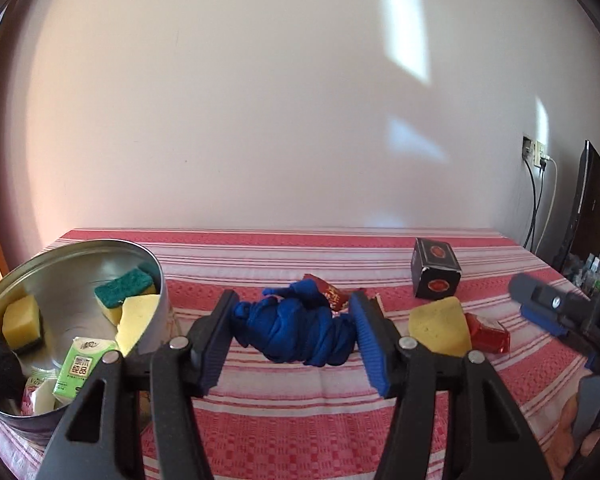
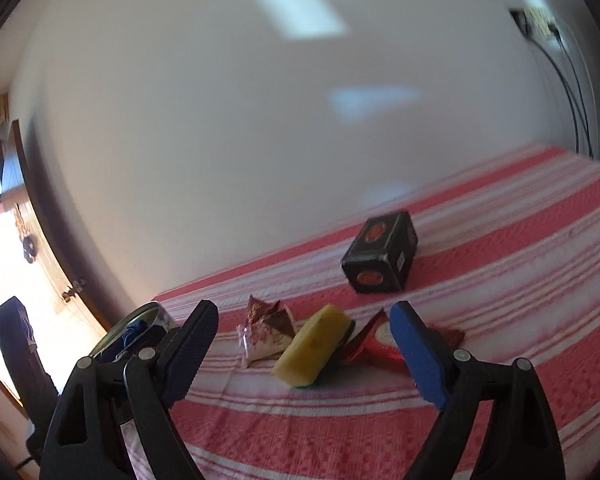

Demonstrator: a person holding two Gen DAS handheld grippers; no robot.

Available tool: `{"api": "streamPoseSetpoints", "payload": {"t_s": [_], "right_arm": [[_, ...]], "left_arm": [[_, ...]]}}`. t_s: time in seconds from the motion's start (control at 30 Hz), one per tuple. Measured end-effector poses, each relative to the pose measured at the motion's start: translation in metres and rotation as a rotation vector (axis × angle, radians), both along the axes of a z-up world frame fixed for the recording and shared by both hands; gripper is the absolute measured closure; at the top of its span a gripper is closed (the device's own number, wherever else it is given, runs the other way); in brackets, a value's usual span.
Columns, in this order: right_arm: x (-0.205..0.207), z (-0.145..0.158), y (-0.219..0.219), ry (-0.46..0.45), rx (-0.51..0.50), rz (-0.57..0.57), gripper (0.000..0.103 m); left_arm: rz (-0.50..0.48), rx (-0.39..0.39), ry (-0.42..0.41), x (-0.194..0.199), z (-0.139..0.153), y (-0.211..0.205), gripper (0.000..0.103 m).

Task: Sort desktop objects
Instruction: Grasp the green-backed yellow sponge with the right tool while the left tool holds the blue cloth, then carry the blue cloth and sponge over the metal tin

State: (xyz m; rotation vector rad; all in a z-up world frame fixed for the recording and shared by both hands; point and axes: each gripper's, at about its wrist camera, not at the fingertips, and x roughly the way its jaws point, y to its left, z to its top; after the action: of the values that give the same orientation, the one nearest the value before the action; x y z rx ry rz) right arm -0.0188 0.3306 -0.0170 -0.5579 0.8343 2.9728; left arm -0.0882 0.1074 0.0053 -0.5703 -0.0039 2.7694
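Here the left claw (image 1: 294,336) clamps the blue cloth (image 1: 300,330); the right claw (image 2: 304,354) gapes, tilted.

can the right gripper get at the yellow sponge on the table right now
Probably yes. The right gripper is open and empty, and the sponge lies right ahead between its fingers, with only wrappers beside it.
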Motion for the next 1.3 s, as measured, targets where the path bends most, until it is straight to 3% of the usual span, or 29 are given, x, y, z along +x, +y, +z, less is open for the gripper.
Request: {"api": "streamPoseSetpoints", "payload": {"t_s": [0.07, 0.2, 0.33, 0.4, 0.47, 0.5, 0.6, 0.73, 0.8, 0.9, 1.03, 1.3], "right_arm": [[-0.012, -0.019, 0.008, -0.093, -0.130, 0.043, 0.034], [-0.039, -0.041, 0.013, -0.199, -0.297, 0.134, 0.034], [-0.067, -0.045, 0.002, -0.278, -0.273, 0.151, 0.036], [-0.076, -0.046, -0.004, -0.296, -0.248, 0.135, 0.045], [-0.082, -0.050, -0.008, -0.317, -0.217, 0.128, 0.068], [-0.083, -0.052, -0.010, -0.322, -0.203, 0.126, 0.068], [-0.080, -0.050, -0.013, -0.265, -0.191, 0.150, 0.070], [-0.051, -0.022, -0.021, -0.050, -0.116, 0.130, 0.070], [-0.028, -0.007, -0.019, 0.073, -0.057, 0.028, 0.070], [0.002, 0.009, -0.019, 0.189, 0.079, -0.179, 0.070], [0.015, 0.010, -0.025, 0.215, 0.165, -0.295, 0.070], [0.035, 0.016, -0.048, 0.230, 0.311, -0.273, 0.070]], "left_arm": [[0.005, 0.038, -0.021, -0.005, 0.000, -0.008, 0.046], [-0.001, 0.074, -0.036, -0.007, 0.000, -0.016, 0.046], [-0.004, 0.058, -0.024, -0.003, 0.000, -0.012, 0.045], [-0.011, 0.045, -0.018, -0.001, 0.000, -0.009, 0.045], [-0.012, 0.036, -0.011, 0.001, 0.000, -0.007, 0.045], [-0.014, 0.033, -0.008, 0.001, 0.000, -0.006, 0.045], [-0.013, 0.028, -0.007, 0.001, 0.000, -0.006, 0.045], [-0.009, 0.016, 0.008, 0.004, 0.001, -0.004, 0.045], [-0.015, 0.003, 0.031, 0.009, 0.002, -0.001, 0.045], [-0.024, -0.024, 0.063, 0.016, 0.003, 0.005, 0.045], [-0.022, -0.020, 0.055, 0.014, 0.003, 0.004, 0.045], [-0.016, -0.020, 0.072, 0.017, 0.005, 0.003, 0.045]]}}
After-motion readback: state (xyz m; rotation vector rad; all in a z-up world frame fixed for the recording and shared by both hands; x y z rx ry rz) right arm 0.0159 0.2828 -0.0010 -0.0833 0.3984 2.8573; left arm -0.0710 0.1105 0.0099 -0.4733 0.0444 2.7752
